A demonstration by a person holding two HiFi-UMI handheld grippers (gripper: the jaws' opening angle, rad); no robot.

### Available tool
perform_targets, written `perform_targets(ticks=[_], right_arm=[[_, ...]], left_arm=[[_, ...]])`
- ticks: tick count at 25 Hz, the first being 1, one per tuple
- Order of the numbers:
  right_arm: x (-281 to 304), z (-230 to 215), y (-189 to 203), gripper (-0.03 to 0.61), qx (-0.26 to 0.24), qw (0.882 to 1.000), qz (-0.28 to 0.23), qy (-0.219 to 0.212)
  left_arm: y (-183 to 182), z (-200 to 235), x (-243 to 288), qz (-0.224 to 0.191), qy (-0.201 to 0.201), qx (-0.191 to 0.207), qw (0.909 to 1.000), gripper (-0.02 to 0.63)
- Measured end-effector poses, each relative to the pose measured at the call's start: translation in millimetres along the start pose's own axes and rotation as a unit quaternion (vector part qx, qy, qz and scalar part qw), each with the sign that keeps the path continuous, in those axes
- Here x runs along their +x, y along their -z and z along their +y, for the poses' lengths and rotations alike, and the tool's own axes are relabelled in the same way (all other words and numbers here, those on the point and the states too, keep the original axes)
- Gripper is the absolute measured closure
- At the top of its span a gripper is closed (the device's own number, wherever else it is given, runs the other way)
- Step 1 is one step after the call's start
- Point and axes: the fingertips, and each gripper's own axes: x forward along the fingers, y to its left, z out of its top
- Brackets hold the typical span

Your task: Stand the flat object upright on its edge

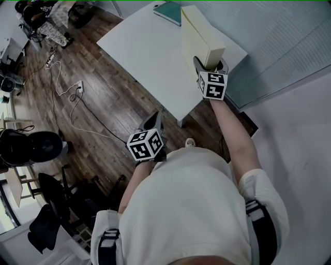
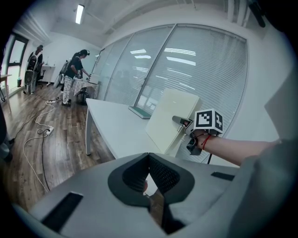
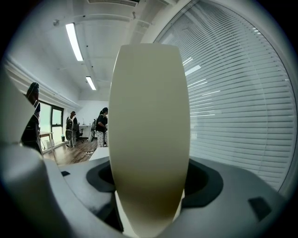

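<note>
A cream flat box (image 1: 199, 36) stands upright on its long edge on the white table (image 1: 150, 57), near the table's right edge. My right gripper (image 1: 209, 63) sits at the box's near end with a jaw on each side of it. In the right gripper view the box (image 3: 149, 116) fills the space between the jaws, and thin slivers of table show beside it low down, so the pads stand just off it. My left gripper (image 1: 153, 121) hangs over the wooden floor in front of the table. Its jaws (image 2: 149, 160) are shut and hold nothing.
A teal book (image 1: 168, 10) lies flat at the table's far end. Window blinds (image 1: 289, 41) run close along the table's right side. Cables and a power strip (image 1: 67, 98) lie on the floor at left, near dark chairs (image 1: 36, 147). People (image 2: 74, 76) stand far back.
</note>
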Motion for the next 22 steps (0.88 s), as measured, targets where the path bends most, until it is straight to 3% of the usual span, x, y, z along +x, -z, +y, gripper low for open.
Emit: perform_targets(ticks=[22], right_arm=[[-48, 9, -1, 0.207, 0.033, 0.999, 0.001, 0.02]], left_arm=[[8, 0, -25, 0.015, 0.031, 0.016, 0.9993, 0.594]])
